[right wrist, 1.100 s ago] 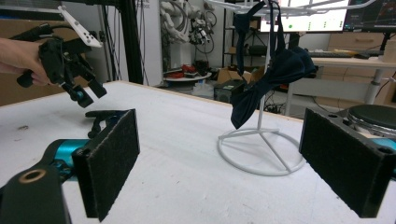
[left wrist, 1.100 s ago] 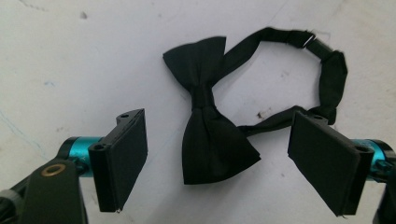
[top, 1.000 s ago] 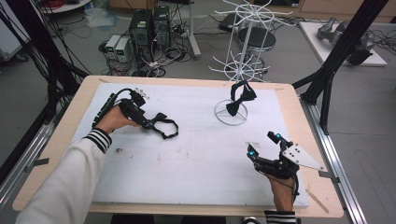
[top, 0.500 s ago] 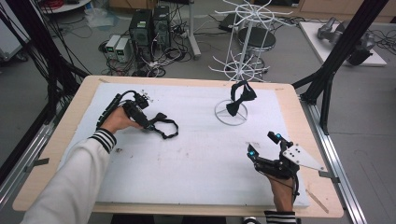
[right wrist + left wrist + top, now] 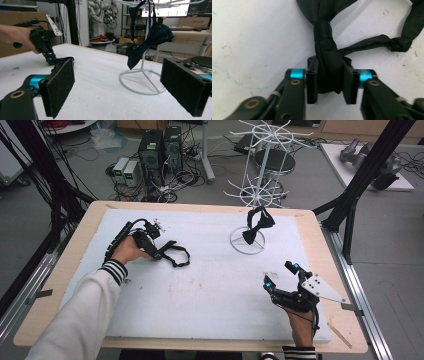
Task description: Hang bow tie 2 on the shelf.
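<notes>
The left tool point(image 5: 329, 87) has just closed on the black bow tie point(image 5: 327, 57).

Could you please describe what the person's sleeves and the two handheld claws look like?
The left claw is black with blue metal collars, brass-coloured pivots and a trailing black cable. The right claw is likewise black with blue accents, has dark padded jaws, and carries a grey three-cornered plate. The sleeve is white with a black-striped cuff.
</notes>
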### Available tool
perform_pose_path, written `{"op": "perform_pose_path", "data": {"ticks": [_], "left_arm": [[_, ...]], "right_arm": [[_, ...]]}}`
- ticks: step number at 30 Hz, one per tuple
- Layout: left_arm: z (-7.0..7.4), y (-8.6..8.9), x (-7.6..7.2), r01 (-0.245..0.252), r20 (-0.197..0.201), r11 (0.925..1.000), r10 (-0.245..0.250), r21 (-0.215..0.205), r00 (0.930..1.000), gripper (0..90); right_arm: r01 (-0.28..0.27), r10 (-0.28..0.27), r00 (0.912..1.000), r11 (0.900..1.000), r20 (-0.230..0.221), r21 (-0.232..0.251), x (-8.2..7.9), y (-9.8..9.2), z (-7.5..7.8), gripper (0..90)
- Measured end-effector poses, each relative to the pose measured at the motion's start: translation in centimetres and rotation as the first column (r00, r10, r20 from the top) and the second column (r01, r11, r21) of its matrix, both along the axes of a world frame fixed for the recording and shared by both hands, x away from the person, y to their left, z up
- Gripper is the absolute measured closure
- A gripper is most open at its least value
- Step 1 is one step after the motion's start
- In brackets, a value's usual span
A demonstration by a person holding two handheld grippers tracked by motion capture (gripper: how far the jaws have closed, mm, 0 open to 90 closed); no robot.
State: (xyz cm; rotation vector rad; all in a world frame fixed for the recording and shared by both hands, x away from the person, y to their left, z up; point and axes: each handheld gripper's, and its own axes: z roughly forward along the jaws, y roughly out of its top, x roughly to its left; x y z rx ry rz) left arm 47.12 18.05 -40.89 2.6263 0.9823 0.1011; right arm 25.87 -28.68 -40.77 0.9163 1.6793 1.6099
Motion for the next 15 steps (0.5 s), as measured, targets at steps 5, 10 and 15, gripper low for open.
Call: {"op": "perform_pose_path", "data": {"ticks": [5, 10, 15], "left_arm": [[0.10, 0.03, -0.22, 0.004, 0.012, 1.0000, -0.004, -0.004, 0.9999, 76.7], [0.17, -0.11, -0.41, 0.010, 0.024, 0.9999, -0.010, -0.003, 0.9997, 76.8], [0.61, -0.15, -0.77, 0.032, 0.040, 0.9990, -0.031, -0.031, 0.9987, 76.8]], "right_arm": [[-0.013, 0.013, 0.9999, 1.000, -0.001, 0.005, 0.03, 0.03, 0.00, 11.7], [-0.009, 0.009, 1.0000, 1.000, -0.002, 0.004, 0.09, 0.02, -0.02, 11.7], [-0.011, 0.011, 0.9999, 1.000, -0.005, 0.008, 0.08, -0.03, -0.02, 11.6]]}}
